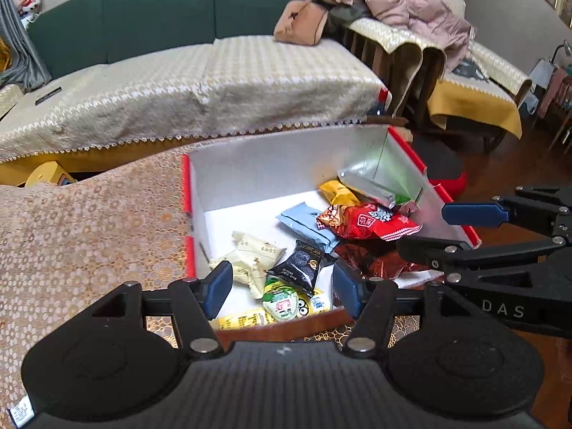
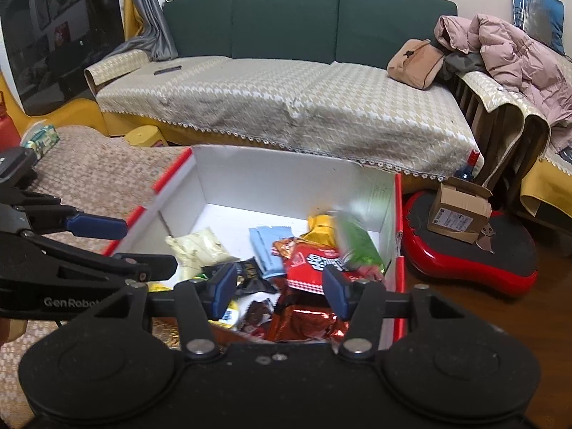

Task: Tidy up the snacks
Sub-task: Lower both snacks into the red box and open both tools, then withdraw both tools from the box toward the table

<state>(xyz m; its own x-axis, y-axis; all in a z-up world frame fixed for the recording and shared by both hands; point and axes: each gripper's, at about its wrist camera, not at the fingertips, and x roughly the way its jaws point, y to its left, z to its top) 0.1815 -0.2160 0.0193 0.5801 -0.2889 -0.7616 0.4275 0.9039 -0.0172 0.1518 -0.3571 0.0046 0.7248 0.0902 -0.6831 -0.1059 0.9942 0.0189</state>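
my left gripper [image 1: 280, 291] hangs above the near edge of the red-and-white box [image 1: 186, 186], jaws parted about halfway and gripping nothing; between its blue pads [image 1: 218, 286] i see only loose snacks lying on the box floor below — a black packet [image 1: 302, 266], a pale yellow packet [image 1: 254, 254], a green-and-white cup lid [image 1: 280, 304]; my right gripper [image 2: 280, 291] hangs over the same box from the other side, likewise about half open and empty; under it lie a red packet [image 2: 311, 264] and a crinkled red foil bag [image 2: 304, 325]; a silver-and-green bag [image 1: 371, 178] (blurred in both views) sits tilted against the box's right wall, over a yellow packet [image 1: 338, 193]; i cannot tell whether it rests there or is in motion; a light blue bar wrapper [image 1: 307, 223] lies mid-box, beside the red packet; the box stands on a table with a patterned beige cloth [image 1: 89, 232]; behind it, a green sofa [image 2: 286, 21] with a cream cover, a tan bag [image 2: 416, 62] and a pink padded coat [image 2: 514, 50] — well apart from the box.
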